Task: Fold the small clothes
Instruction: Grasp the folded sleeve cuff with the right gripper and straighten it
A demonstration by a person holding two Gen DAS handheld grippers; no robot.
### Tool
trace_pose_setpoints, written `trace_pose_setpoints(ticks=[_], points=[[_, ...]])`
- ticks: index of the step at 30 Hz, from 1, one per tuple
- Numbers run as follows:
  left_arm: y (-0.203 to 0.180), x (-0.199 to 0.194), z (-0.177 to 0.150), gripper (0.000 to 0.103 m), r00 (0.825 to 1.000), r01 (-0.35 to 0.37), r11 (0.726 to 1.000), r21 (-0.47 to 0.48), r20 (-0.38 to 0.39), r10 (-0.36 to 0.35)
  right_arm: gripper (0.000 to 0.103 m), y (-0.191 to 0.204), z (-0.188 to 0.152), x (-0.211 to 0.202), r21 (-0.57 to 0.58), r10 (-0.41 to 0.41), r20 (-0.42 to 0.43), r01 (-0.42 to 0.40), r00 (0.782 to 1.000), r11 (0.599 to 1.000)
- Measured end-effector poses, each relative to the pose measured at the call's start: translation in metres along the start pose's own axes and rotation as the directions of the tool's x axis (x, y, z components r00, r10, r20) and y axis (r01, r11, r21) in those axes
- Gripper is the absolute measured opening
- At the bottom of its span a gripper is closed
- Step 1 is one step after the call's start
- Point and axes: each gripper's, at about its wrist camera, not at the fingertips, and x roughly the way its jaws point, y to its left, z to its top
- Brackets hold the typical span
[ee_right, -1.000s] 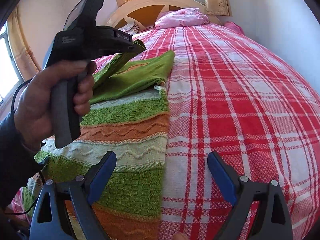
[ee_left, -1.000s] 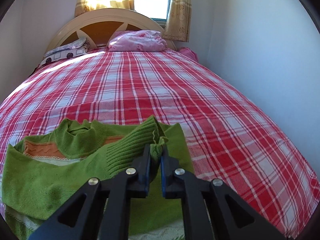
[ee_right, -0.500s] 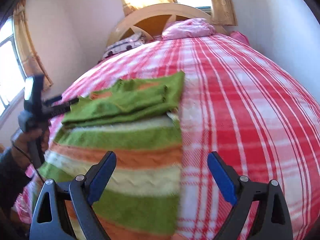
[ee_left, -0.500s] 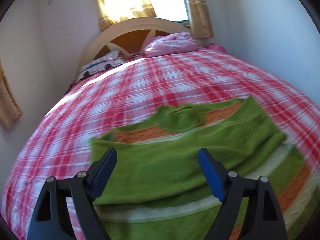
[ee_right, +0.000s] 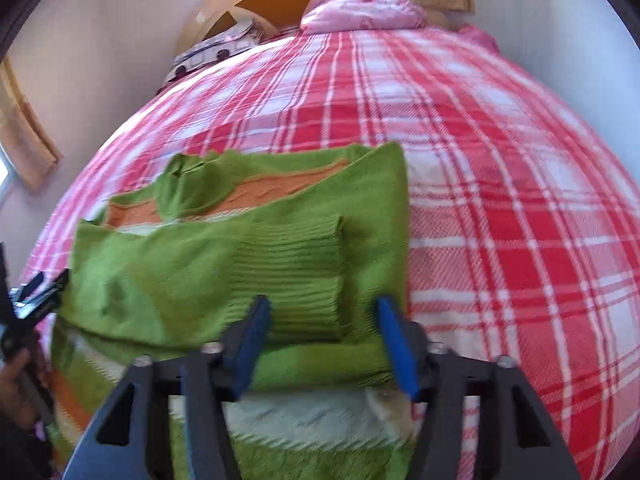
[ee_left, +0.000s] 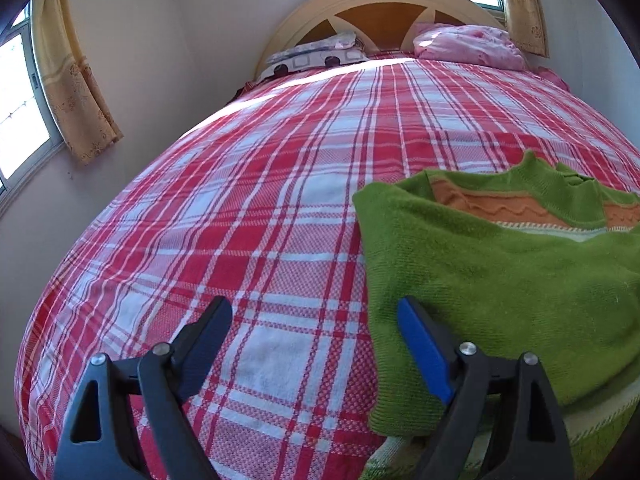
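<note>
A small green knit sweater [ee_right: 192, 280] with orange and white stripes lies on the bed, both sleeves folded across its chest. In the left wrist view the sweater [ee_left: 500, 280] fills the right side. My left gripper [ee_left: 316, 320] is open and empty, at the sweater's left edge, its right finger over the folded sleeve. My right gripper [ee_right: 320, 316] is open, its fingers either side of the ribbed cuff [ee_right: 296, 280] of the folded sleeve, close above it. The left gripper [ee_right: 38, 292] also shows at the left edge of the right wrist view.
The bed has a red and white plaid cover [ee_left: 248, 208]. A pink pillow [ee_left: 468, 46] and a patterned pillow [ee_left: 316, 58] lie by the wooden headboard [ee_left: 380, 12]. A wall runs along the left side, with a curtained window [ee_left: 24, 92].
My left gripper let go of the sleeve, opened, and swung left to the sweater's left edge. My right gripper moved forward and left over the folded sleeve cuff.
</note>
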Motion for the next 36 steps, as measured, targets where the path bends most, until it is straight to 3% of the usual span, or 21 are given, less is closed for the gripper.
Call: trace_pose_setpoints(ticks=[1, 3, 8, 11, 12, 13, 14, 17, 18, 19, 22, 24, 25, 27, 29, 33, 35, 36], points=[[0.000, 0.000, 0.000, 0.088, 1.000, 0.010, 1.000, -0.006, -0.001, -0.010, 0.014, 0.004, 0.000, -0.001, -0.035, -0.026, 0.005, 0.026, 1.000, 0.999], [0.005, -0.001, 0.000, 0.091, 1.000, 0.026, 1.000, -0.017, 0.002, -0.026, 0.008, 0.005, -0.002, -0.007, -0.059, -0.037, 0.029, 0.039, 0.999, 0.998], [0.007, -0.006, -0.001, 0.094, 0.999, 0.054, 0.998, -0.015, 0.008, -0.054, 0.006, -0.004, -0.004, -0.028, -0.056, -0.012, 0.072, 0.016, 0.997, 0.998], [0.007, -0.007, 0.000, 0.096, 0.998, 0.064, 0.998, -0.013, 0.014, -0.063, 0.012, -0.002, -0.002, -0.021, -0.074, -0.039, 0.032, 0.042, 0.999, 0.996], [0.005, -0.006, -0.001, 0.096, 0.998, 0.063, 0.998, -0.007, 0.009, -0.063, 0.035, -0.001, -0.001, -0.017, -0.074, -0.061, 0.015, 0.062, 0.998, 0.995], [0.004, -0.004, -0.001, 0.096, 0.998, 0.063, 0.998, -0.005, 0.004, -0.063, 0.074, -0.001, 0.000, -0.013, -0.070, -0.065, 0.005, 0.065, 0.998, 0.995], [0.004, -0.003, -0.002, 0.096, 0.998, 0.066, 0.998, -0.005, 0.001, -0.066, 0.081, -0.002, 0.000, -0.015, -0.057, -0.049, 0.014, 0.050, 0.999, 0.997], [0.006, -0.003, -0.002, 0.096, 0.997, 0.071, 0.997, -0.012, 0.000, -0.071, 0.080, 0.007, 0.000, -0.031, -0.054, -0.048, 0.115, 0.055, 0.992, 0.997], [0.006, -0.003, -0.002, 0.097, 0.997, 0.073, 0.997, -0.016, 0.000, -0.073, 0.074, 0.013, 0.001, -0.031, -0.074, -0.047, 0.128, 0.057, 0.991, 0.996], [0.008, -0.003, -0.002, 0.097, 0.997, 0.074, 0.997, -0.022, 0.000, -0.074, 0.058, 0.018, 0.003, -0.031, -0.091, -0.029, 0.127, 0.041, 0.991, 0.995], [0.021, -0.011, 0.005, 0.097, 0.997, 0.067, 0.994, -0.090, 0.046, -0.063, 0.046, 0.023, 0.010, -0.005, -0.092, -0.033, 0.014, 0.034, 0.999, 0.995], [0.028, -0.008, 0.010, 0.103, 0.998, 0.042, 0.992, -0.118, 0.054, -0.035, 0.029, 0.018, 0.010, 0.020, -0.068, -0.027, -0.081, 0.022, 0.996, 0.997], [0.029, -0.004, 0.011, 0.103, 0.999, 0.033, 0.991, -0.126, 0.044, -0.028, 0.020, 0.020, 0.009, 0.018, -0.088, -0.039, -0.067, 0.033, 0.997, 0.996], [0.021, 0.011, 0.009, 0.103, 0.999, 0.046, 0.996, -0.080, -0.026, -0.048, 0.012, 0.027, 0.007, 0.011, -0.143, -0.106, -0.063, 0.096, 0.992, 0.985], [0.005, 0.021, 0.004, 0.103, 0.996, 0.043, 0.999, -0.007, -0.077, -0.043, 0.012, 0.026, 0.001, 0.009, -0.171, -0.170, -0.058, 0.158, 0.984, 0.973], [-0.010, 0.013, 0.002, 0.103, 0.998, -0.050, 0.997, 0.055, -0.030, 0.051, 0.010, 0.024, -0.005, 0.008, -0.195, -0.186, -0.031, 0.176, 0.982, 0.965], [-0.014, 0.008, 0.002, 0.103, 0.997, -0.073, 0.995, 0.072, -0.013, 0.074, 0.014, 0.023, -0.004, 0.000, -0.183, -0.178, -0.026, 0.170, 0.984, 0.968], [-0.011, 0.005, 0.002, 0.103, 0.999, -0.050, 0.997, 0.059, -0.012, 0.050, 0.025, 0.024, -0.006, -0.006, -0.176, -0.168, -0.013, 0.163, 0.986, 0.971]])
